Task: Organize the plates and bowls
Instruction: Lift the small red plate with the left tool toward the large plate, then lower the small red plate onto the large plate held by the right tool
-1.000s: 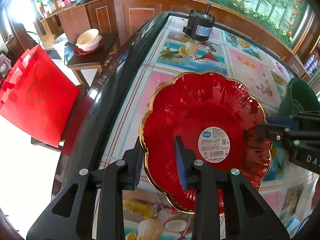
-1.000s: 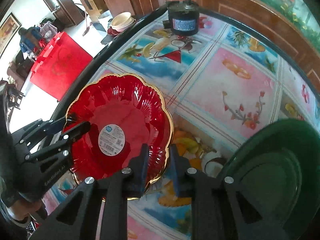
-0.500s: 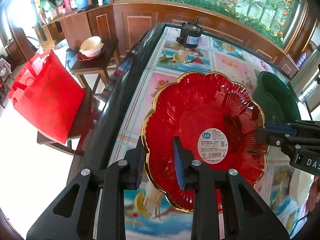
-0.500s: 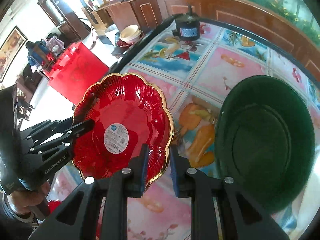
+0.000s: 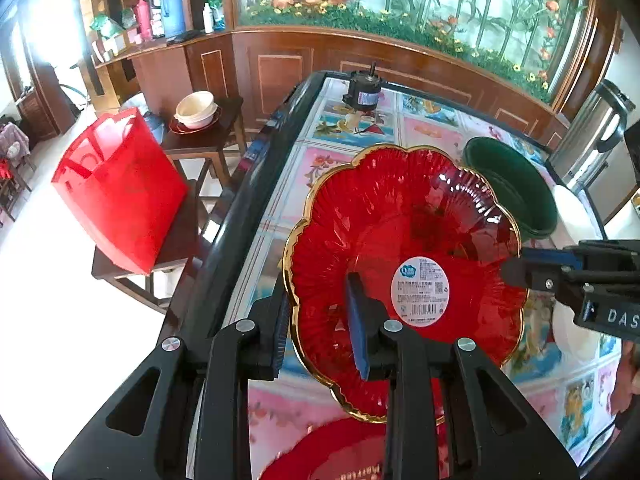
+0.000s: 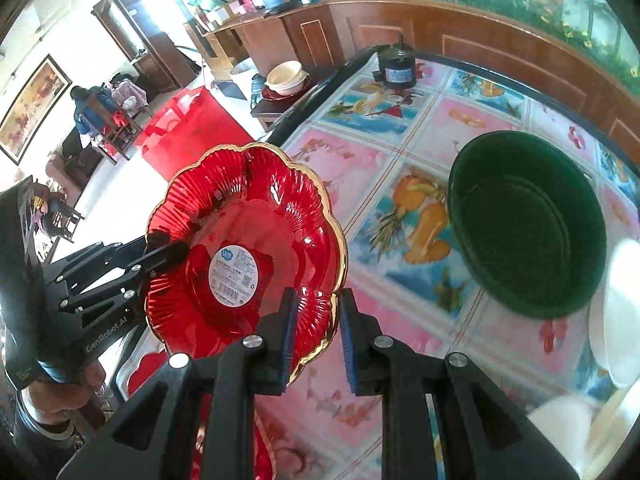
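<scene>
A red scalloped plate [image 5: 400, 220] with a gold rim and a white label hangs above the patterned table [image 5: 352, 128], held at two sides. My left gripper [image 5: 318, 296] is shut on its near-left rim. My right gripper [image 6: 318, 300] is shut on the red plate [image 6: 240, 216] at the opposite rim; its fingertips [image 5: 516, 268] also show in the left wrist view. A dark green bowl [image 6: 528, 224] rests on the table to the right. Part of a second red plate [image 5: 340, 456] lies below the held one.
A black motor [image 5: 362, 94] stands at the table's far end. White dishes [image 6: 620, 312] sit at the right edge, and a steel flask [image 5: 592, 132] stands beyond them. Left of the table are a red bag [image 5: 120, 192] and a side table with cream bowls [image 5: 196, 108].
Both grippers have risen with the red plate still in them, so the table looks farther away. The green bowl and a second red plate underneath have come into view.
</scene>
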{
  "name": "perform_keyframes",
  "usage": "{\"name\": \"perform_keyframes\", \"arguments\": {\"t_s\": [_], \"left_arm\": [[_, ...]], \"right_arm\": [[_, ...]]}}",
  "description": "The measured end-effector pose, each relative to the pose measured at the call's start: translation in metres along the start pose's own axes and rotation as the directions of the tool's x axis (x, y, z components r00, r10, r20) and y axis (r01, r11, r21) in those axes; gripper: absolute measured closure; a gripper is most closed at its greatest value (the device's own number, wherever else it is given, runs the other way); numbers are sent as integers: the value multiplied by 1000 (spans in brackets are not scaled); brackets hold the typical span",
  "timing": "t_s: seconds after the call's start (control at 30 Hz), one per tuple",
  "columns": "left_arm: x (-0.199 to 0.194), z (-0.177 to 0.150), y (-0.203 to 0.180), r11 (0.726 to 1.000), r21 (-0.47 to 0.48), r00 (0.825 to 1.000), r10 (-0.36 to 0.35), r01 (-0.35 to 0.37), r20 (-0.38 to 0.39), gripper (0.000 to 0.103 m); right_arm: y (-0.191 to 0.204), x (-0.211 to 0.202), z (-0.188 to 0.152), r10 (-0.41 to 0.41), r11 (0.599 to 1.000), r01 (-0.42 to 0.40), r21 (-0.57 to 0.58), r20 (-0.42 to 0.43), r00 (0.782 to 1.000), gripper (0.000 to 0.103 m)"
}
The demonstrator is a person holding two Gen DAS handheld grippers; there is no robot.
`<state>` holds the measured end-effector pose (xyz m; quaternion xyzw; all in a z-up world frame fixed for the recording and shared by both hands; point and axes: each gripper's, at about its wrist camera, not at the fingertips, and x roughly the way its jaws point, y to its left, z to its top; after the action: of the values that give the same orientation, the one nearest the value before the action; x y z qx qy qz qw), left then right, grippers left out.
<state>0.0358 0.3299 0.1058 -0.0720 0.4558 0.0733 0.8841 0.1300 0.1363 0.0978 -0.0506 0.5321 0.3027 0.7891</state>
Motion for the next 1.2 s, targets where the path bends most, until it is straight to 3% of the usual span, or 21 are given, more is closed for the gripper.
{"name": "perform_keyframes", "arguments": {"t_s": [0.53,1.2], "left_arm": [[-64,-78,5,1000,-27,999,-15,16,33,77],[-84,-150,-9,999,-24,999,-40,40,1,77]], "right_arm": [[47,-36,-78,38,997,-37,-62,13,999,84],[62,-51,-155,74,996,-73,-43,28,997,82]]}}
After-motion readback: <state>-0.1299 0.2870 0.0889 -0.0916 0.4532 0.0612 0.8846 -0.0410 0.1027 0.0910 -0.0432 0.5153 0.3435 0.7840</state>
